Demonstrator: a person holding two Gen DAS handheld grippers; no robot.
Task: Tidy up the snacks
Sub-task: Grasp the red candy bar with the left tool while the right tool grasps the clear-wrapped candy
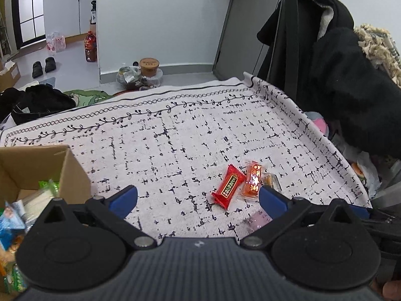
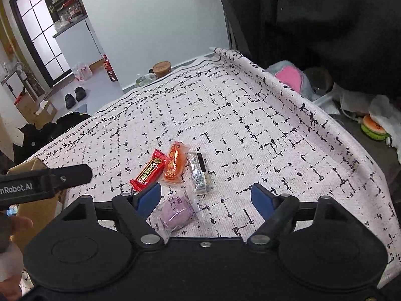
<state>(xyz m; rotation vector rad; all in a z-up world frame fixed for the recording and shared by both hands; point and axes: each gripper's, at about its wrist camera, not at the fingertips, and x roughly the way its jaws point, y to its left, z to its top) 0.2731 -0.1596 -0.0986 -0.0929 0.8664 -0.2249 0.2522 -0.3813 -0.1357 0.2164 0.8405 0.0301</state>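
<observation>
Red foil is catching the light: a red rectangular foil-wrapped candy bar is lying on the white, black-flecked woven cloth, just ahead of the right gripper and off its left fingertip, long axis running diagonally away to the right. Touching it on the right is an orange, clear-wrapped snack packet, then a silver-and-black slim wrapped bar, both pointing roughly away from the gripper. Nearest of all, a pale purple round sweet in a clear wrapper is sitting between the right gripper's blue pads, close to the left one.

That right gripper is standing wide, nothing in it, and I'd judge it the nearer one to the purple sweet. The left gripper is also gaping wide and empty; from its view the cluster is lying ahead and right, with the red bar just inside its right fingertip.

Off its left side, the brown cardboard box is sitting open, already holding packets, the likely destination.

The purple sweet is half hidden behind the left gripper's finger, and the wrapper printing is too small to read.
</observation>
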